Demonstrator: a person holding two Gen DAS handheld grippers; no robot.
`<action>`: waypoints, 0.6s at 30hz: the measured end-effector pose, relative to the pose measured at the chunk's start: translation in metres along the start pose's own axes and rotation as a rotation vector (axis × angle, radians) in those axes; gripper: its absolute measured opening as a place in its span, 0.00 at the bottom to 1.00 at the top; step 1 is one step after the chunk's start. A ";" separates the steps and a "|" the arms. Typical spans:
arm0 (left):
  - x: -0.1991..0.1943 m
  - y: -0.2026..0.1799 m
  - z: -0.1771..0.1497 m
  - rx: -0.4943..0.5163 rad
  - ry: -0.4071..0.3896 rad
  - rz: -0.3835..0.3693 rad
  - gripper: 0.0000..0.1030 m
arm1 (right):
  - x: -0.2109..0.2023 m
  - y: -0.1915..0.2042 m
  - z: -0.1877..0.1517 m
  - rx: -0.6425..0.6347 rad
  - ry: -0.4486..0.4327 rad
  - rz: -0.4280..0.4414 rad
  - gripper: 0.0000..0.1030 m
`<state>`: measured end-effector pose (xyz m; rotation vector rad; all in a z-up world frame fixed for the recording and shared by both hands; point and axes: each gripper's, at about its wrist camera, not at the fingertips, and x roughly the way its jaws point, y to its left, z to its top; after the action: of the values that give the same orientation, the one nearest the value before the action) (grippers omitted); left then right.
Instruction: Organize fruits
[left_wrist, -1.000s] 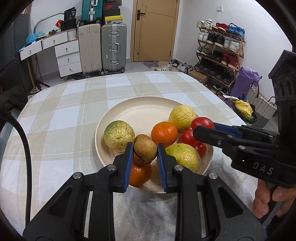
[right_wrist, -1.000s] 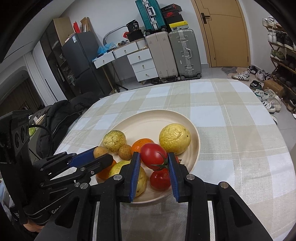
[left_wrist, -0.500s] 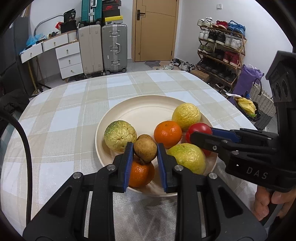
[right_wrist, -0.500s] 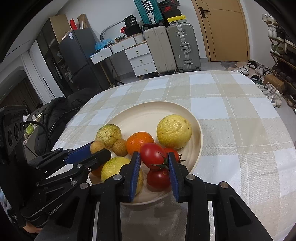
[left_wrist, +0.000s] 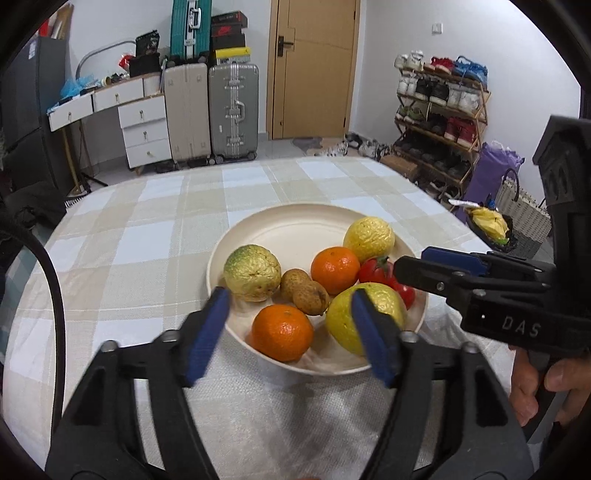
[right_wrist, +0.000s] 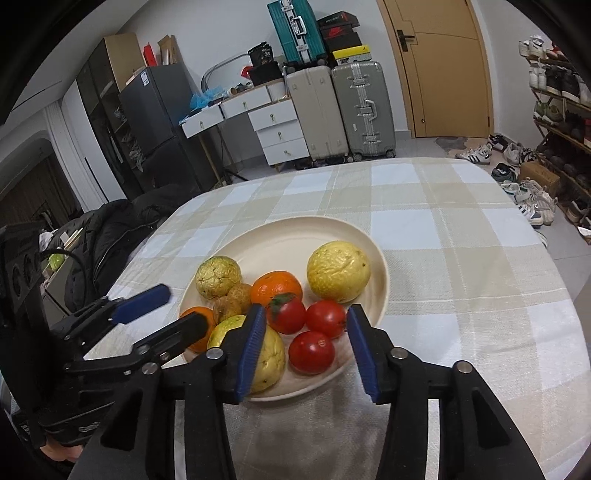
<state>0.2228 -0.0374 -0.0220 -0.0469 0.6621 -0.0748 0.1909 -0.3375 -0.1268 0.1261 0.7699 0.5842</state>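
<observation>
All the fruit sits on the cream plate (left_wrist: 295, 221), near edge of the checked surface (left_wrist: 147, 221).
On it we count three wrinkled yellow-green fruits (left_wrist: 253, 272), two oranges (left_wrist: 282, 332), two small brown fruits (left_wrist: 310, 297) and three tomatoes (right_wrist: 312, 352).
It all crowds the near half of the plate, touching; the far half is bare. We read that as fruit set down from our side.

Left gripper (left_wrist: 291, 332): jaws have just been opening, now spread wide and released. Nothing is gripped. The near orange lies under the gap; the brown fruits lie just past the tips, resting against each other.
Right gripper (right_wrist: 304, 347): jaws have just been opening too, to a narrower gap. The pads (right_wrist: 253, 347) are clear of the tomatoes, so that one is let go as well. The tomatoes lie in a cluster between and just ahead of the tips.

Both grippers tilt down toward the plate from the near edge, side by side, each reaching into the other's view. A hand (left_wrist: 535, 384) shows on the right gripper's handle.

Our take: both drops done, fruit looks stable, nothing left off the plate in view.
</observation>
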 end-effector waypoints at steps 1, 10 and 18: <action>-0.006 0.002 -0.001 -0.003 -0.015 0.001 0.82 | -0.003 0.000 -0.001 -0.004 -0.006 -0.008 0.52; -0.056 0.012 -0.016 -0.008 -0.107 0.008 0.99 | -0.029 0.016 -0.020 -0.116 -0.063 -0.057 1.00; -0.092 0.016 -0.033 -0.009 -0.164 0.039 0.99 | -0.054 0.025 -0.035 -0.155 -0.146 -0.020 1.00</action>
<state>0.1311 -0.0147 0.0068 -0.0485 0.4988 -0.0299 0.1249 -0.3490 -0.1107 0.0178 0.5813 0.6067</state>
